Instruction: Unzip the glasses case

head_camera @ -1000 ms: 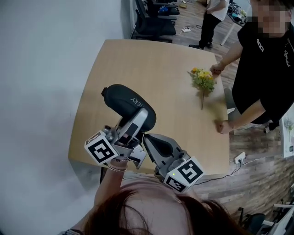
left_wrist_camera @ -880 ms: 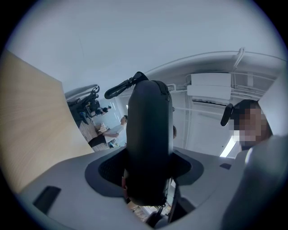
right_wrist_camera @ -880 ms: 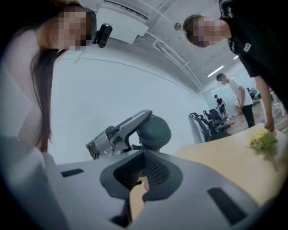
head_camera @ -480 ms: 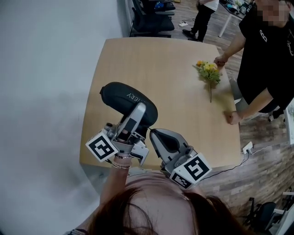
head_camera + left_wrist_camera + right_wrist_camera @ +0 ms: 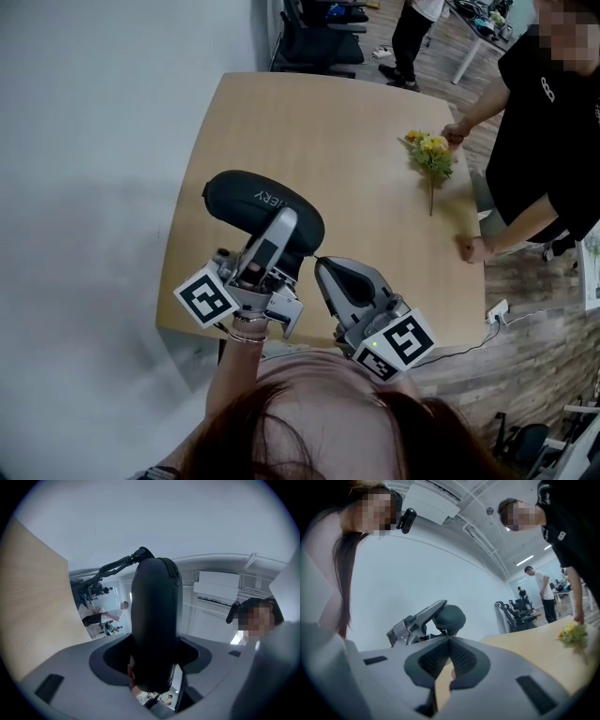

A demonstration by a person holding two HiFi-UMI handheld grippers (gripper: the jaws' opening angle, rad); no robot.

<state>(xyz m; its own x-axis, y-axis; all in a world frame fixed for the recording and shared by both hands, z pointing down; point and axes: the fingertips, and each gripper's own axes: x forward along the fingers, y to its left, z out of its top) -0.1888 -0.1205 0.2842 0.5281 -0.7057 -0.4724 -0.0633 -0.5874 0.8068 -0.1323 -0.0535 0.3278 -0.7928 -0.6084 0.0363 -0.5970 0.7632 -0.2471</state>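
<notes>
My left gripper (image 5: 283, 231) is clamped on the near end of the glasses case (image 5: 246, 195). Its own view shows the dark case filling the gap, with both pads pressed against it. In the head view I see only the upper finger lying across the case; the lower one is hidden beneath it.

My right gripper (image 5: 320, 266) has its tips pinched together right at that same end of the case. Whether they nip the zipper pull I cannot tell, because it is too small and dark. I cannot make out the zipper line either.

The case is over the near left part of the wooden table (image 5: 319, 131), though I cannot tell whether it rests flat.

I count one case, two grippers and one sprig of yellow flowers (image 5: 430, 156), which lies well apart toward the far right. One person in black (image 5: 553, 131) stands at the right edge, cut off by the frame, with one hand (image 5: 465, 248) on the table and the other by the flowers. A second person (image 5: 412, 33) stands beyond the table, only partly in frame.
</notes>
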